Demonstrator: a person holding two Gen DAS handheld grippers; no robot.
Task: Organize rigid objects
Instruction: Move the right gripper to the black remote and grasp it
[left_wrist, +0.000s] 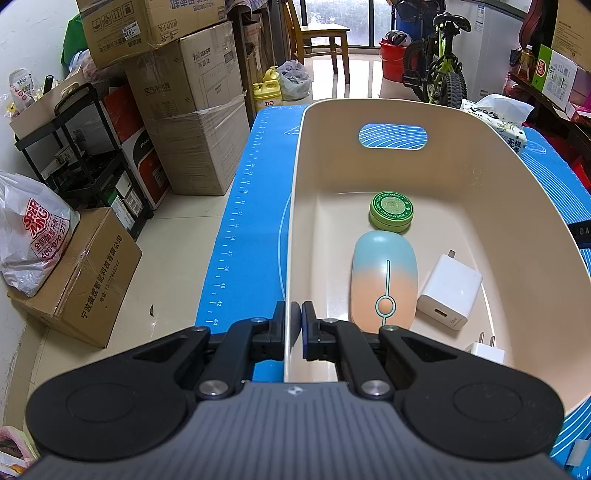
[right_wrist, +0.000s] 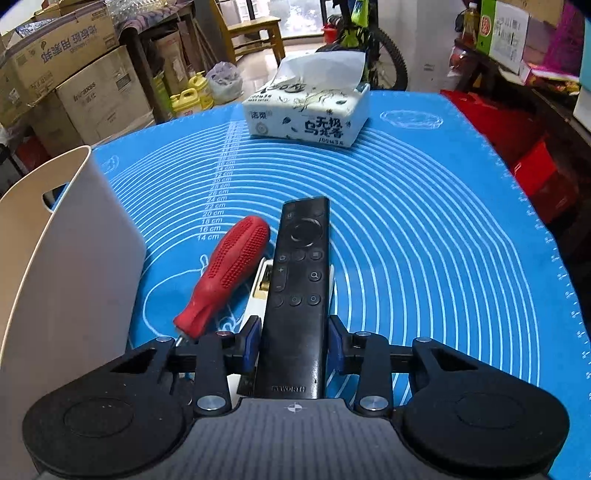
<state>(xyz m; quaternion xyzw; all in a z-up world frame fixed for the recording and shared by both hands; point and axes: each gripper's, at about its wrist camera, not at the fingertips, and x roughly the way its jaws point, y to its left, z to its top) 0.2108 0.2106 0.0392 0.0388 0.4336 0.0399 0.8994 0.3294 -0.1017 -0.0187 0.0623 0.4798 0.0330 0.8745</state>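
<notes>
Your right hand-held gripper (right_wrist: 293, 341) straddles the near end of the long black plastic remote control (right_wrist: 299, 291), its blue pads on either side of the body. Contact at the right pad cannot be confirmed; a thin gap appears to remain there, so treat the remote control as not yet secured. Your left hand-held gripper (left_wrist: 294, 325) is clenched on the near rim of the beige plastic tub (left_wrist: 517, 206), steadying it.

Hazards from this position:
- The remote control rests partly on a white object (right_wrist: 263, 280) beneath it, so it sits raised and possibly tilted. Closing off-centre could make it pivot or skid off that support.
- You hold it near one end. The long free end could droop or swing on lifting and slip through the pads.
- The red rubber-handled screwdriver (right_wrist: 225, 273) lies just beside the left finger; a sideways drift could knock it across the blue silicone mat (right_wrist: 424, 221) covering the bench.
- Releasing the tub rim early could let the tub shift during placement.

Condition of the remote control: slim, glossy, rigid, with a round navigation pad at the far end and small round buttons along the middle. It lies lengthwise along your pointing direction, beside the tub, not yet inside it.
</notes>
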